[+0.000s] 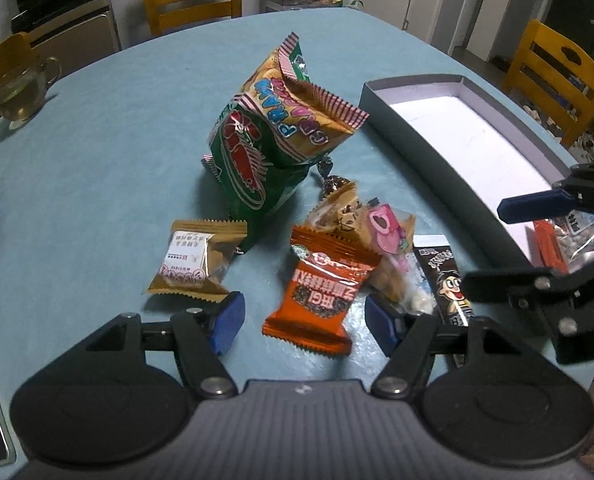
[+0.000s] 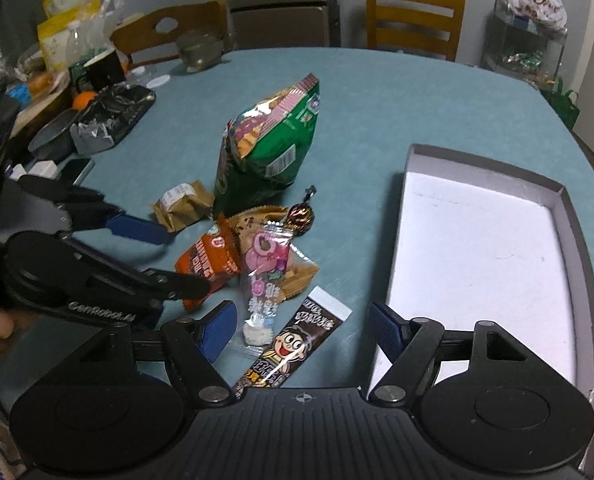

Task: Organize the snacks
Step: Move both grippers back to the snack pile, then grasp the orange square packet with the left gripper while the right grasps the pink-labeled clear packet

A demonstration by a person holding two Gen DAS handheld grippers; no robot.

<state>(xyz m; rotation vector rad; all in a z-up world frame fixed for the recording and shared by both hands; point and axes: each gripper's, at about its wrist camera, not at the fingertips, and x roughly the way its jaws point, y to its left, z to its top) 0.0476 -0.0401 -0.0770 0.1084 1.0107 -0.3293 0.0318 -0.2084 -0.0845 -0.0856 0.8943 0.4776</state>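
A pile of snacks lies mid-table: a tall green prawn-cracker bag (image 1: 273, 136) (image 2: 271, 140), an orange seed packet (image 1: 321, 292) (image 2: 209, 260), a brown pastry packet (image 1: 195, 260) (image 2: 183, 204), a pink candy bag (image 1: 389, 240) (image 2: 267, 264), a black cartoon bar (image 1: 443, 276) (image 2: 293, 344) and a foil chocolate (image 2: 301, 214). The grey open box (image 1: 381, 110) (image 2: 577, 248) stands at the right. My left gripper (image 1: 301, 320) is open, straddling the orange packet's near end. My right gripper (image 2: 301, 330) is open over the black bar and candy bag.
A glass cup of tea (image 1: 21, 92) stands at the far left. Clutter with a black foil bag (image 2: 109, 116), a dark mug (image 2: 103, 68) and yellow bags (image 2: 69, 20) fills the table's left side. Wooden chairs (image 2: 413, 16) surround the table. An orange packet (image 1: 553, 244) lies by the box.
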